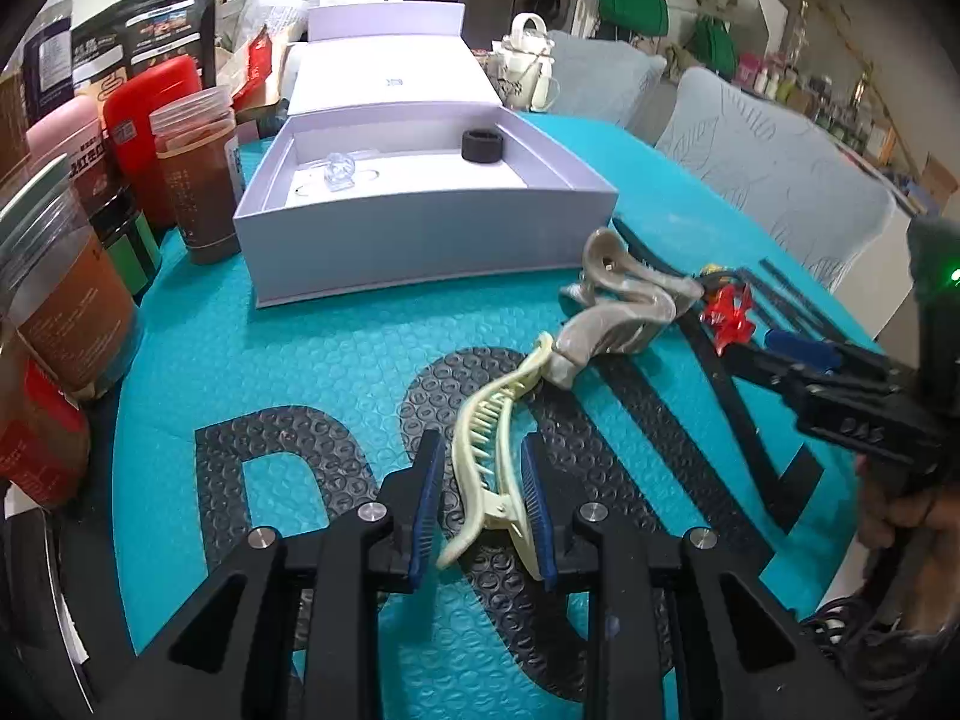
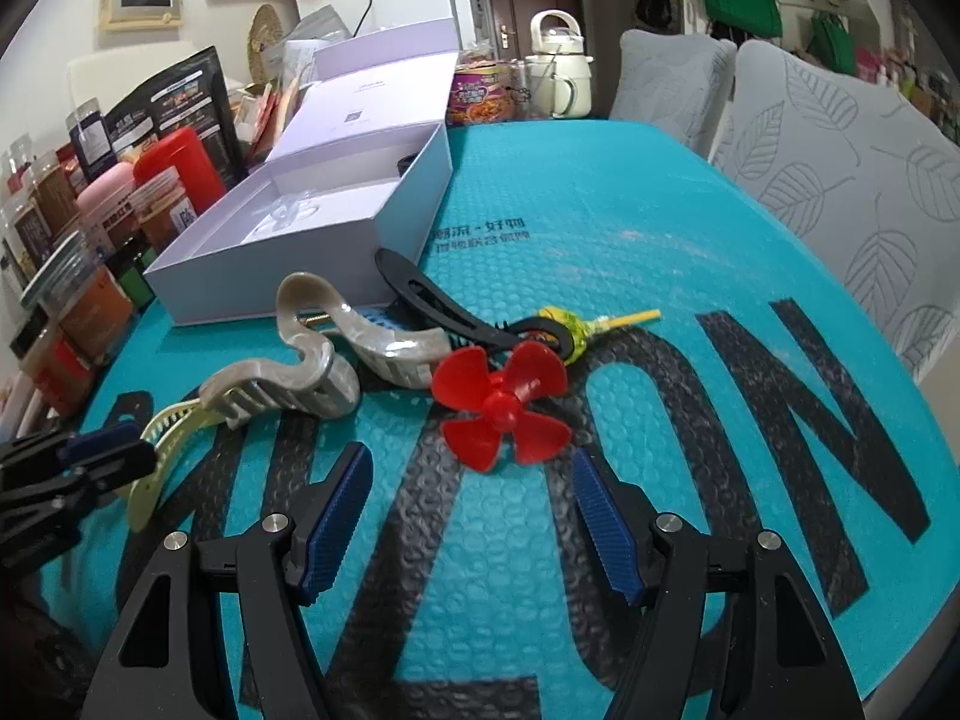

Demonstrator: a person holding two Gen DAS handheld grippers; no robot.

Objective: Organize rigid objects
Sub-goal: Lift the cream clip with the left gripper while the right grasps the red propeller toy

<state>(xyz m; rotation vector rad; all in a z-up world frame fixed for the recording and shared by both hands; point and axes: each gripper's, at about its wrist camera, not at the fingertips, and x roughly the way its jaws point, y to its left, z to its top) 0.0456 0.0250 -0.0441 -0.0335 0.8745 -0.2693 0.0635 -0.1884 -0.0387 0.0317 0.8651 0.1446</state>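
Observation:
A cream hair clip (image 1: 489, 438) lies on the teal bubble mat between the fingers of my left gripper (image 1: 483, 504); the jaws stand around it with a gap on the left side, the right pad (image 1: 537, 516) touching its hinge end. A beige claw clip (image 1: 624, 294) lies just beyond. My right gripper (image 2: 471, 522) is open and empty, just short of a red propeller (image 2: 504, 405). A black clip (image 2: 444, 306) and a yellow-green lollipop (image 2: 570, 327) lie behind it. The open lavender box (image 1: 420, 228) holds a clear piece (image 1: 339, 171) and a black ring (image 1: 483, 145).
Jars and pouches (image 1: 198, 180) crowd the mat's left edge. A box lid (image 1: 390, 84) and a cream kettle (image 2: 561, 69) stand behind the box. Grey leaf-print chair backs (image 2: 840, 180) line the right side. My right gripper shows in the left wrist view (image 1: 798, 354).

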